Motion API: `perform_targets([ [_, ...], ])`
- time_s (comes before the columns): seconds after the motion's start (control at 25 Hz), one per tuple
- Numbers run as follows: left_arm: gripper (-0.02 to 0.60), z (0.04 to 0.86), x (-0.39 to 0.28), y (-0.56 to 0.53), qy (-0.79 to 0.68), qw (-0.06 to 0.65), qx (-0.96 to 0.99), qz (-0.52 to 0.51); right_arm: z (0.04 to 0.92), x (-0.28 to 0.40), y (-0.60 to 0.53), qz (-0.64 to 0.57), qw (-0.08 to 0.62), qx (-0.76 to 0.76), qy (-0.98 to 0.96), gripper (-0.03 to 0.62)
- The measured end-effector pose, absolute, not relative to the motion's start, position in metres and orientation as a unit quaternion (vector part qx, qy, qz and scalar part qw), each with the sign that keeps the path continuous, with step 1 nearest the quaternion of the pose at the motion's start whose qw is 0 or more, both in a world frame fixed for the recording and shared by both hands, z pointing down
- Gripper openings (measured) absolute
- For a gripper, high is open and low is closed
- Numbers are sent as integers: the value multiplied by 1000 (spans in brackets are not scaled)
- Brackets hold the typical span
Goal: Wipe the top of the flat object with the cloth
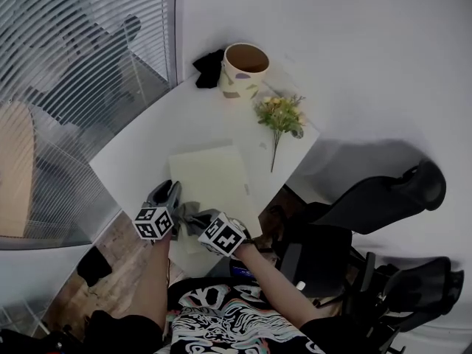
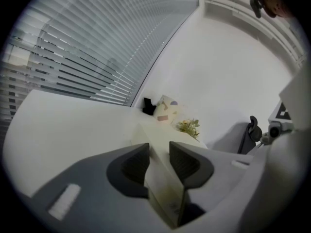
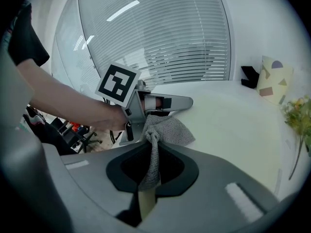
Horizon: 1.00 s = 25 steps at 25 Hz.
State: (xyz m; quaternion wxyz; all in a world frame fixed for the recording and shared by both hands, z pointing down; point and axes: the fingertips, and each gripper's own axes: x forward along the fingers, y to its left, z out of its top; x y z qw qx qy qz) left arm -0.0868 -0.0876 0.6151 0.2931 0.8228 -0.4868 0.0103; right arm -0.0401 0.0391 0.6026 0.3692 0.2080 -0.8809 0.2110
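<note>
Two tools, one cloth and one pale flat board (image 1: 214,175) on the white table (image 1: 147,139). Left tool (image 1: 171,192) clamped on the board's near edge, at 7 o'clock of the board. Right tool (image 1: 203,223) pinching the grey cloth (image 1: 189,214), bunched on the board's near end just beside the left tool. At the table's 12 o'clock, one patterned cup (image 1: 243,68), with one black lump (image 1: 209,68) just beside it at 9 o'clock. One flower sprig (image 1: 280,116) at 2 o'clock. One marker cube (image 1: 153,223) per tool, printed in black-and-white squares.

Grey cloth (image 3: 167,130) — coarse, open weave, pale flat object (image 1: 210,175) smooth and matt, white table (image 1: 140,142) — smooth
</note>
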Motion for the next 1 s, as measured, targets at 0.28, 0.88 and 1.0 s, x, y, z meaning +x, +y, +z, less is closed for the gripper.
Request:
perform_targets([
  [0.28,184,615,-86,-87,-488,286,825,14,599,-41,53,216,374,194,-881,17],
  [0.88,183,612,-86,-87,-489,279,826,11,595,-46,78,202,375,155,-891,17],
  [1.0,183,613,-88,-87,-495,273,825,14,603,-46,86,209,385,130,-889,17],
])
